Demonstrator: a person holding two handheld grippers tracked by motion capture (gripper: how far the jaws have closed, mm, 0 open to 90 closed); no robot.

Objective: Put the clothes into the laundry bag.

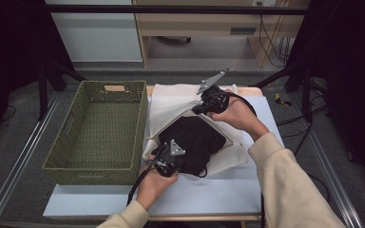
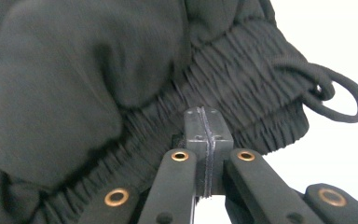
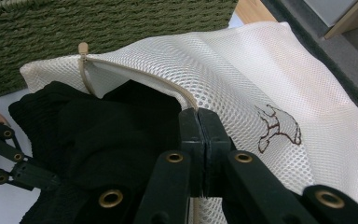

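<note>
left gripper (image 2: 206,140): yours, clenched on the elastic waistband of the black fabric garment (image 1: 196,140)
right gripper (image 3: 204,135): clamped on the zipper edge of the cream mesh laundry bag (image 3: 279,88)
garment: bench (image 1: 209,194) centre, half in bag mouth
green woven basket (image 1: 100,130): 9 o'clock of bag

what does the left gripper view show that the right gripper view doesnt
Left gripper view alone: the black garment's gathered elastic waistband and its looped black drawstring cord, with the left claw shut on that waistband.

Right gripper view alone: the cream mesh laundry bag with its beige zipper open and a brown printed mark, the green woven basket, and the right claw shut on the bag's zipper edge.

Both: the black fabric garment.
</note>
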